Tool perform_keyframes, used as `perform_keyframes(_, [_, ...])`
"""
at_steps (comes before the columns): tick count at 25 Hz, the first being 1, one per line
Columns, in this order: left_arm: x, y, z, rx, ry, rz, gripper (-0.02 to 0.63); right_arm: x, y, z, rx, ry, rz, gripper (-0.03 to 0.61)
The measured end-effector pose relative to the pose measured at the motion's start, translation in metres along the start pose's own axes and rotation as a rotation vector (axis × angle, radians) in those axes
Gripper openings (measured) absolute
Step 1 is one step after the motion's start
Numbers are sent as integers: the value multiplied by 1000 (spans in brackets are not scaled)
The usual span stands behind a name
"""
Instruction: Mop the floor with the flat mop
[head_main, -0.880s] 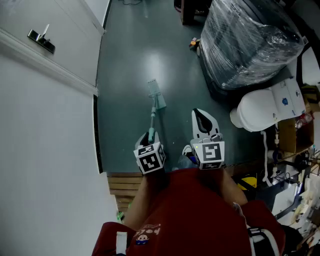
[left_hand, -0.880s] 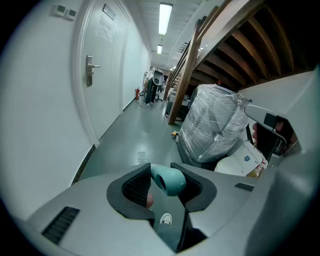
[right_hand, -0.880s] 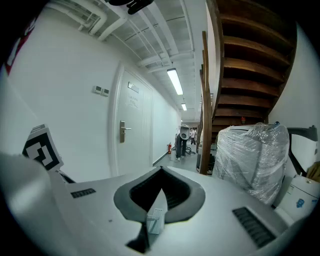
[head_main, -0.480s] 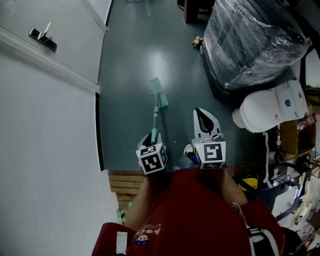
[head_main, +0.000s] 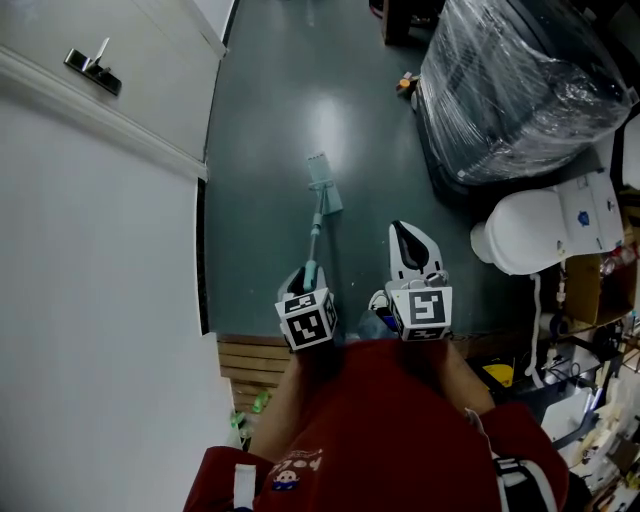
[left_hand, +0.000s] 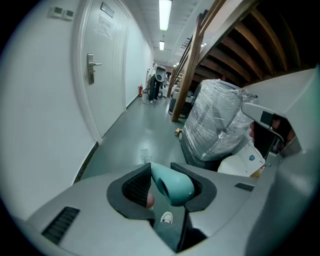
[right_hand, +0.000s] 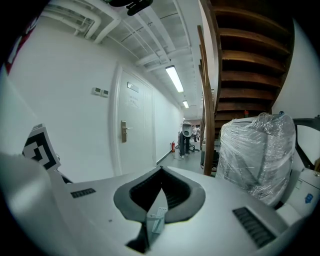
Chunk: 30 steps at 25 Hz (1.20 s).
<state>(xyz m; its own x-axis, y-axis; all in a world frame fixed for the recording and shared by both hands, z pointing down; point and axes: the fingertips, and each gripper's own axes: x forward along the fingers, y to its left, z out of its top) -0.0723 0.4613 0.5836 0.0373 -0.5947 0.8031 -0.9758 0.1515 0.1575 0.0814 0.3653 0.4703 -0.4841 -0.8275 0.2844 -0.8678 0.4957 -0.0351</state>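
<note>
The flat mop stands on the dark green floor, its pale teal head (head_main: 323, 185) ahead of me and its thin pole (head_main: 314, 236) slanting back to my left gripper (head_main: 306, 272). That gripper is shut on the mop's teal grip (left_hand: 172, 185), which sticks up between the black pads. Beyond the jaws the mop head (left_hand: 145, 156) lies small on the floor. My right gripper (head_main: 405, 232) hovers beside the pole, to its right, shut with nothing in it. Its jaws meet at the tip (right_hand: 161, 170), and the mop head (right_hand: 157, 220) shows through the gap beneath them.
A white wall with a door and lever handle (head_main: 93, 68) runs along the left. A large plastic-wrapped bulk (head_main: 520, 80) and a white toilet-like unit (head_main: 545, 225) crowd the right. Wooden slats (head_main: 245, 365) lie at my feet. A small orange item (head_main: 406, 82) sits by the wrapped bulk.
The head view has drifted slightly, so everything sits a little further right. The left gripper keeps its hold on the mop and the right gripper stays shut beside it.
</note>
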Motion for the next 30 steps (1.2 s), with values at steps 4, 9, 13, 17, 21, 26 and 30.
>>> perform_keyframes(4, [10, -11, 13, 13, 10, -1, 140, 6, -13, -6, -6, 20, 16, 17])
perform_keyframes(9, [20, -20, 13, 14, 10, 30, 137, 10, -27, -10, -17, 22, 58, 17])
perform_keyframes(13, [24, -27, 15, 12, 1, 42, 137, 15, -32, -14, -29, 12, 92, 17])
perform_keyframes(17, [28, -33, 12, 27, 3, 46, 137, 21, -39, -19, -29, 40, 88, 17])
perform_keyframes(21, [39, -30, 1, 42, 1, 52, 133, 32, -37, -19, -28, 34, 85, 17])
perform_keyframes(26, [60, -15, 26, 49, -21, 47, 135, 51, -31, -15, -34, 69, 61, 17])
perform_keyframes(30, [79, 4, 52, 53, -17, 31, 135, 78, -22, -8, -27, 64, 45, 17])
